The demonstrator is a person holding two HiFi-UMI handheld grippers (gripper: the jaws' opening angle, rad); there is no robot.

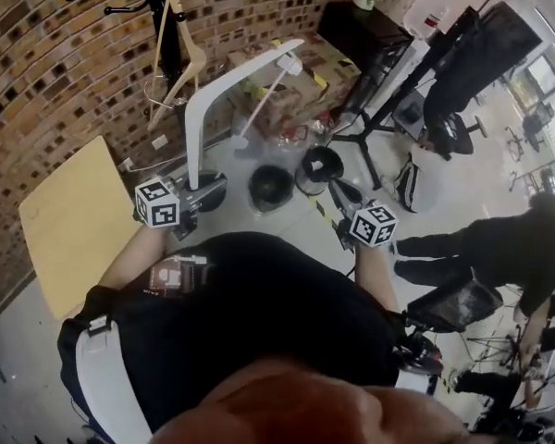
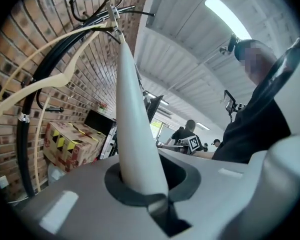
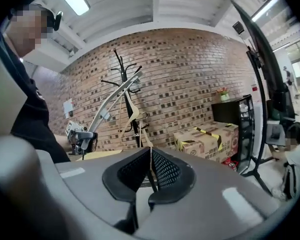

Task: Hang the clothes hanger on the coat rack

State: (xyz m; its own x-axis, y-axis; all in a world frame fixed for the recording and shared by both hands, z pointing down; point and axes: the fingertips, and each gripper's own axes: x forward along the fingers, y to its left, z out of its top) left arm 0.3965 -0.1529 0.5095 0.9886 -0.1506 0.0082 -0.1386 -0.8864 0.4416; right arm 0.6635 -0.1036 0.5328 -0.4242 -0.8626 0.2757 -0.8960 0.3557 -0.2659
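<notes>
A white clothes hanger (image 1: pixel 200 109) is pinched at one end by my left gripper (image 1: pixel 200 191), which is shut on it. The hanger rises from the jaws (image 2: pixel 135 129) toward the black coat rack (image 1: pixel 159 3), its top close to the rack's hooks (image 2: pixel 112 14). A wooden hanger (image 1: pixel 178 58) hangs on the rack. My right gripper (image 1: pixel 340 192) is level with the left one and further right. It holds nothing, and its pads (image 3: pixel 162 170) meet. From the right gripper view, the white hanger (image 3: pixel 107 104) leans against the rack (image 3: pixel 124 81).
A brick wall backs the rack. Taped cardboard boxes (image 1: pixel 301 81) sit right of it, a black cabinet (image 1: pixel 361 26) beyond. A yellow table (image 1: pixel 69 220) is at the left. Two black round objects (image 1: pixel 270 188) lie on the floor. People (image 1: pixel 499 248) and stands are at the right.
</notes>
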